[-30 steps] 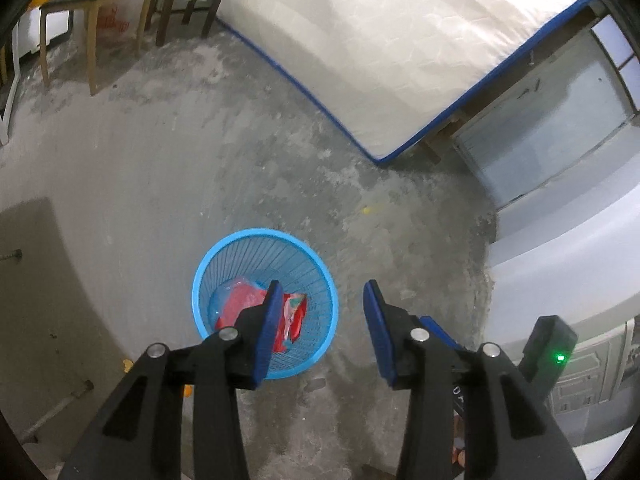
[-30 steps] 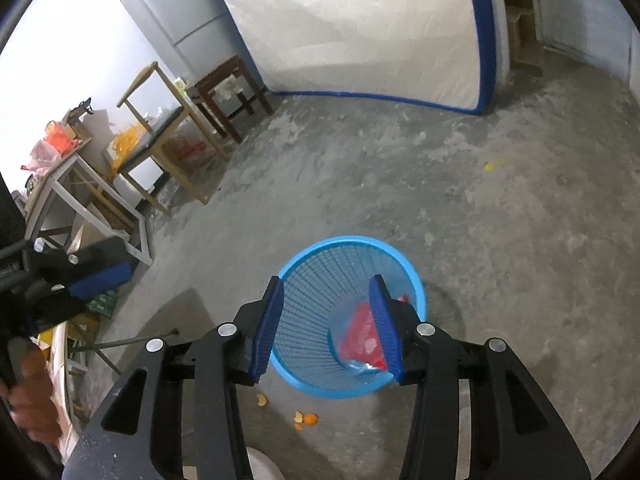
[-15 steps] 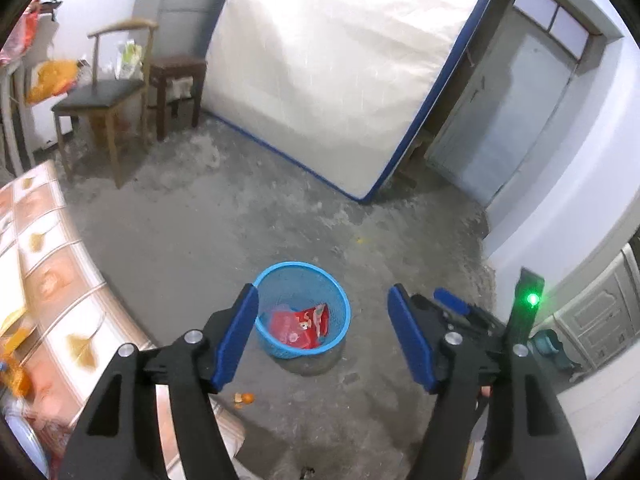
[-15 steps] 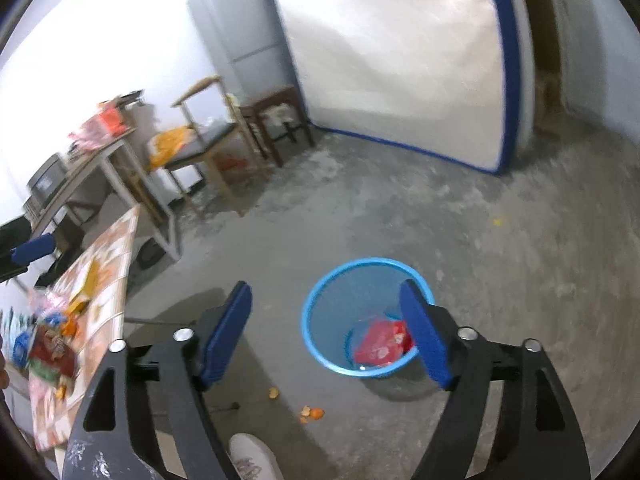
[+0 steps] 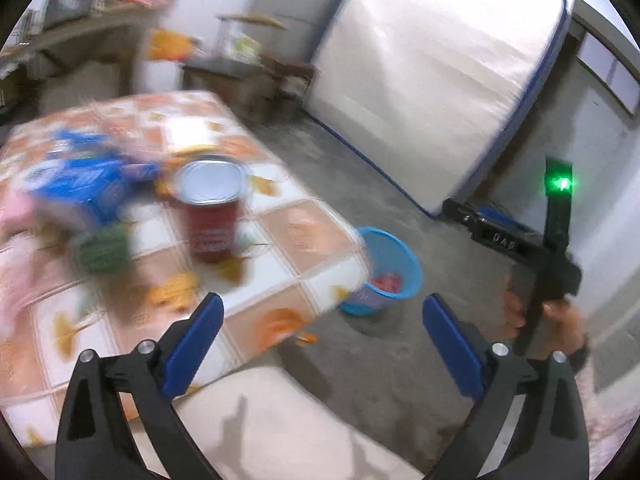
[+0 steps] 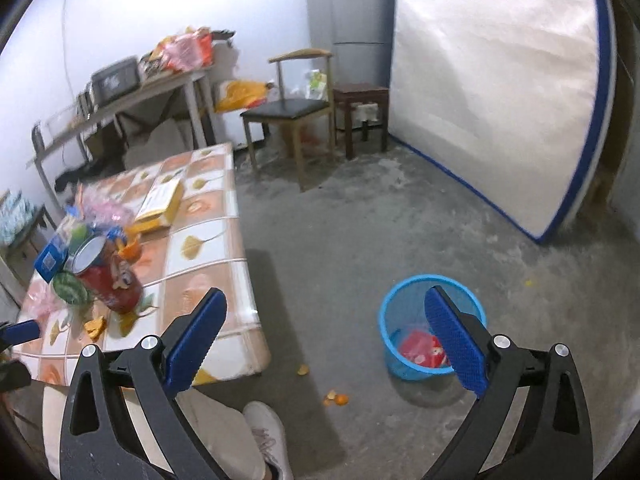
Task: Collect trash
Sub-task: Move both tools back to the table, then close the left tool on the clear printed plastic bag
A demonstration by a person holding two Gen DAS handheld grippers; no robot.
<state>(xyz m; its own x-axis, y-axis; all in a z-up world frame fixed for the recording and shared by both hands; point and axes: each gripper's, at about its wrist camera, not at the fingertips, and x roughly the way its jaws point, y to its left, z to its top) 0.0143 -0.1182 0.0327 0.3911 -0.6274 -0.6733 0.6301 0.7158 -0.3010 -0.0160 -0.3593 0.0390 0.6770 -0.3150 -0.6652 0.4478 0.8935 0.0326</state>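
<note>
Both tongs, left (image 5: 318, 338) and right (image 6: 326, 334), gape empty; red can (image 5: 211, 210) stands upright on tabletop (image 5: 304, 236), ahead-left, nearer left tongs.

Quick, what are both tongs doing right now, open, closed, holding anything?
Left tongs: open, empty, jaws have just been opening.
Right tongs: open, empty, jaws have just been opening.

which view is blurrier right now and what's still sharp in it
Left wrist view: motion blur smears the table and red can; only the left gripper stays crisp. Right wrist view: mostly sharp, the blue basket and chair clear, fisheye bending the edges.
</note>
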